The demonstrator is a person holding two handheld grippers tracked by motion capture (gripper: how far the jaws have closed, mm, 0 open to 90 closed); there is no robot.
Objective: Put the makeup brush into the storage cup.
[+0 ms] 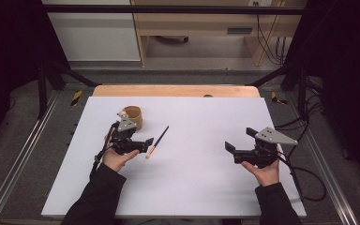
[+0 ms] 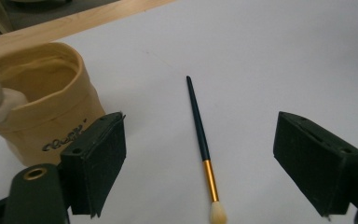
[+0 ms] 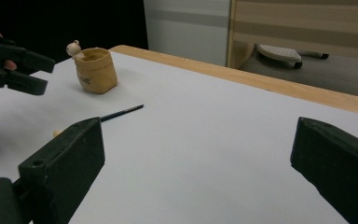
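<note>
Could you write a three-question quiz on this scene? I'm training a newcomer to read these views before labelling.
1. True or false: the slim dark-handled brush with a gold ferrule and pale bristles stands inside the tan cloth-look cup.
2. Which hand-held gripper is nearer the brush? A) left hand-held gripper B) right hand-held gripper
3. In the left gripper view, which end of the brush lies nearest the camera?

Key
1. False: it lies flat on the white table sheet, apart from the cup.
2. A: its open jaws stand either side of the brush without touching it.
3. The bristle end.
</note>
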